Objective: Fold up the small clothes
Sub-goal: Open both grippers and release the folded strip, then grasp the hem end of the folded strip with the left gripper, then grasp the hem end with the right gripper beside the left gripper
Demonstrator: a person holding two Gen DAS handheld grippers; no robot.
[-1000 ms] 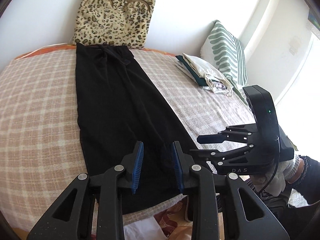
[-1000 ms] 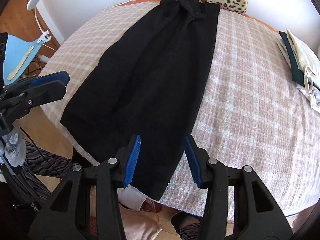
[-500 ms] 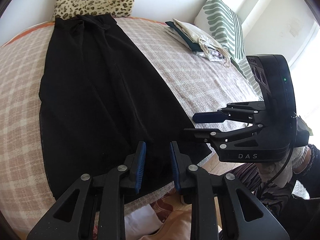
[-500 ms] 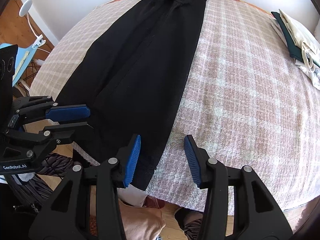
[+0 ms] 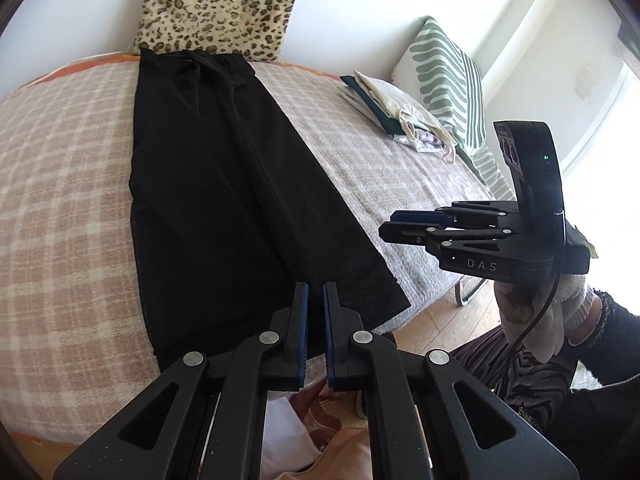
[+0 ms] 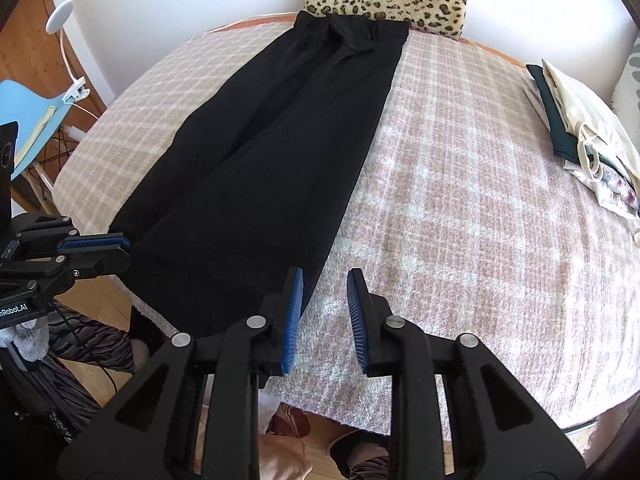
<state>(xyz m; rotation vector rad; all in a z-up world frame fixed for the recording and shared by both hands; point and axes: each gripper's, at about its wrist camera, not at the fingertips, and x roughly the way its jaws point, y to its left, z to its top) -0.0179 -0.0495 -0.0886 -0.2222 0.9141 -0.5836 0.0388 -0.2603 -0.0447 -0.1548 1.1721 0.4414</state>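
Pointing down at the near hem of the black trousers [image 5: 224,200], the left hand-held gripper [image 5: 315,292] is seen with its jaws drawn almost together; whether cloth is pinched between the pads cannot be told. The right hand-held gripper [image 6: 324,276] is held by a gloved hand [image 5: 532,320] at the hem's other corner. Its jaws have just been closing and stand at a narrow gap, with only the checked blanket [image 6: 460,220] seen between them and the trouser edge just beside one pad. The trousers are laid out flat and lengthwise on the bed, waistband at the far end against a leopard-print cushion [image 5: 216,4]. A pile of folded clothes [image 5: 392,108] is placed well apart from them, beside a green striped cushion [image 5: 444,80].
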